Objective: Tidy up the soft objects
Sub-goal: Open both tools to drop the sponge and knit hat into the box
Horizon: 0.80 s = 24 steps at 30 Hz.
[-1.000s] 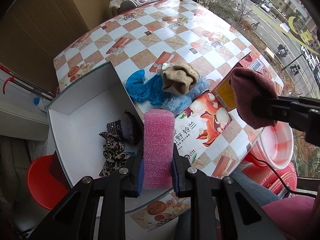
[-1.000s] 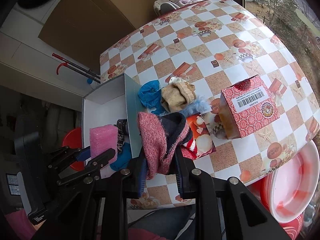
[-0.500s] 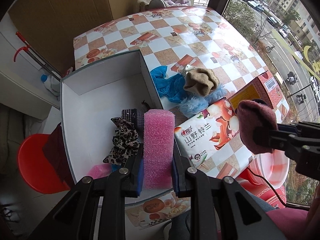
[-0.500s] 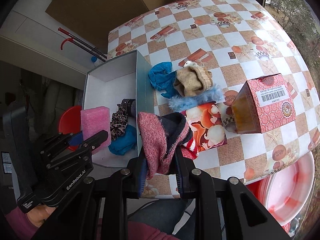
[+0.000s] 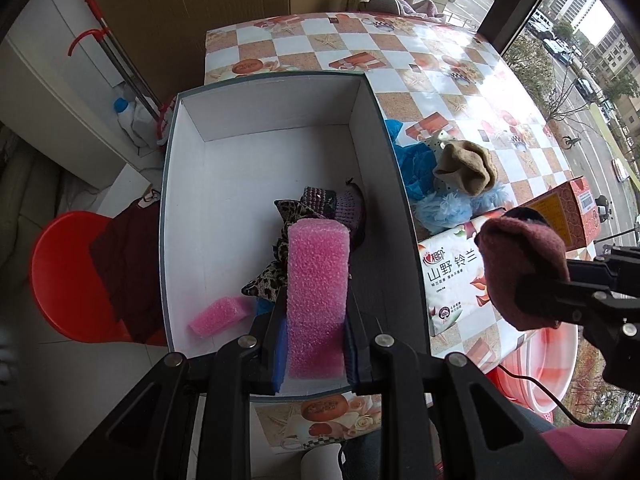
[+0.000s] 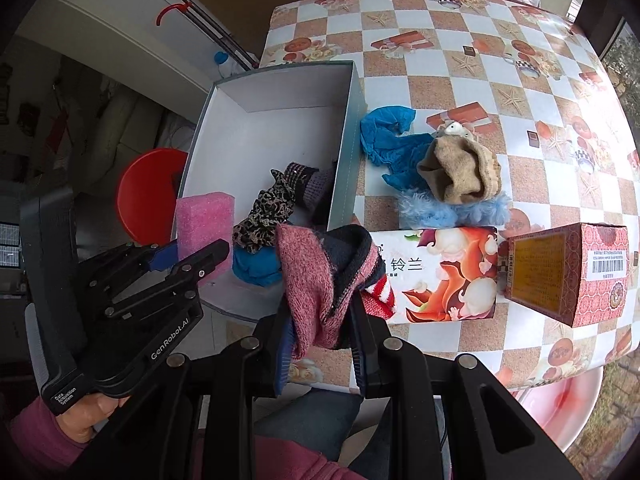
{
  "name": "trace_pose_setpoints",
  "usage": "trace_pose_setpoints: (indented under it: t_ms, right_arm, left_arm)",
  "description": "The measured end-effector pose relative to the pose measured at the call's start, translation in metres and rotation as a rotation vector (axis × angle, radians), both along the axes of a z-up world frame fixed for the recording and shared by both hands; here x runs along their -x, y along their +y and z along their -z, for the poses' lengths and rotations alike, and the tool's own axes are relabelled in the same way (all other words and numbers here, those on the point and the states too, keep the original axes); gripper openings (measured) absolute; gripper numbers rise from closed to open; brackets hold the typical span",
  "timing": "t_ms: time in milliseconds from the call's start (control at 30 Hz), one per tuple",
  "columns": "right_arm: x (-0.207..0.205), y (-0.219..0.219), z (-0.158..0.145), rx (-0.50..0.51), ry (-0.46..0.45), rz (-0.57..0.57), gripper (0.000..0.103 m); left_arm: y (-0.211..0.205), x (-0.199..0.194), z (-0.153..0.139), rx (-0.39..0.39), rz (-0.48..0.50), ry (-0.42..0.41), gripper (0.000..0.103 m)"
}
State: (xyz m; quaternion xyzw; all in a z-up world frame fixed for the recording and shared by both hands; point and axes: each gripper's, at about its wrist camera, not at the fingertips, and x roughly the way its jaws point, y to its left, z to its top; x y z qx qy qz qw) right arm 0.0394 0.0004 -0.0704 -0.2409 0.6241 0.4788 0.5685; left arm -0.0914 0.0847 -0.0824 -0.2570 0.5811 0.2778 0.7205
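Observation:
My left gripper is shut on a pink foam block and hangs over the near end of the white open box. In the right wrist view the same left gripper holds the pink foam block above the box. My right gripper is shut on a pink and dark knitted sock beside the box's right wall. Inside the box lie a leopard-print scrunchie, a purple knitted piece and a small pink foam piece.
On the checkered table right of the box lie a blue cloth, a beige knitted sock, a blue fluffy piece, a tissue pack and a red carton. A red stool stands left of the box.
Both grippers have swung left with their loads; the left one has come from the box's right wall to over its inside, the right one from the tissue pack to the box's wall.

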Motion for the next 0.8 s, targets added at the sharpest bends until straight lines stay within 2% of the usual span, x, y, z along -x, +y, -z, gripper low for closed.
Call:
trace_pose_setpoints:
  t_ms: [333,800]
  right_arm:
    - [0.013,0.039,0.006,0.012,0.007,-0.081,0.026]
    - [0.019,0.068,0.021,0.05,0.03,-0.115,0.026]
  left_arm:
    - [0.013,0.011,0.01,0.012,-0.062,0.009,0.025]
    - [0.024,0.013,0.026,0.038,-0.083,0.041,0.025]
